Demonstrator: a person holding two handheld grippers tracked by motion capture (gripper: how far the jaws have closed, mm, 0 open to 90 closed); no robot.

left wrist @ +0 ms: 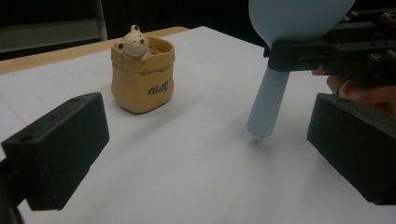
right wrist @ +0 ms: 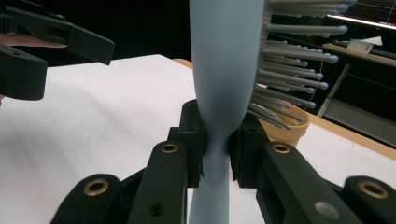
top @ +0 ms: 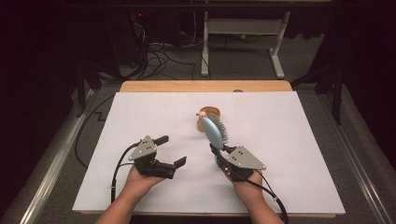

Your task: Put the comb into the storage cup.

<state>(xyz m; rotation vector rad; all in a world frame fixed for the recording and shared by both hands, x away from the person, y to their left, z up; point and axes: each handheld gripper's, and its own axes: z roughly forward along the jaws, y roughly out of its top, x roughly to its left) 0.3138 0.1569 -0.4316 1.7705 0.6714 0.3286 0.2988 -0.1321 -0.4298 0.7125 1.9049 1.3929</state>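
The right gripper (top: pixel 218 150) has its jaws clamped tight on the narrow neck of a pale blue hairbrush (top: pixel 214 130), just where the handle widens into the head; in the right gripper view the two black pads (right wrist: pixel 193 140) press the blue plastic from either side. The brush stands roughly upright out of that grip, its head rising above the jaws and its handle end hanging below them, just above or on the white sheet (top: pixel 299 140) that covers the table; I cannot tell which. The grey bristles (right wrist: pixel 289 60) stick out sideways from the head, on the side away from the other hand. Just beyond the brush head, farther from the person, sits a small tan pouch (left wrist: pixel 142 77) with a little bear figure (left wrist: pixel 134 43) peeking over its rim; from above, the brush head overlaps it, though whether they touch I cannot tell. The left gripper (top: pixel 170 150) is held off to the side of the brush, apart from it, with its jaws spread wide and nothing between them. In the left gripper view the pouch stands ahead between the open jaws, well short of them, and the blue handle hangs down near the right-hand jaw.
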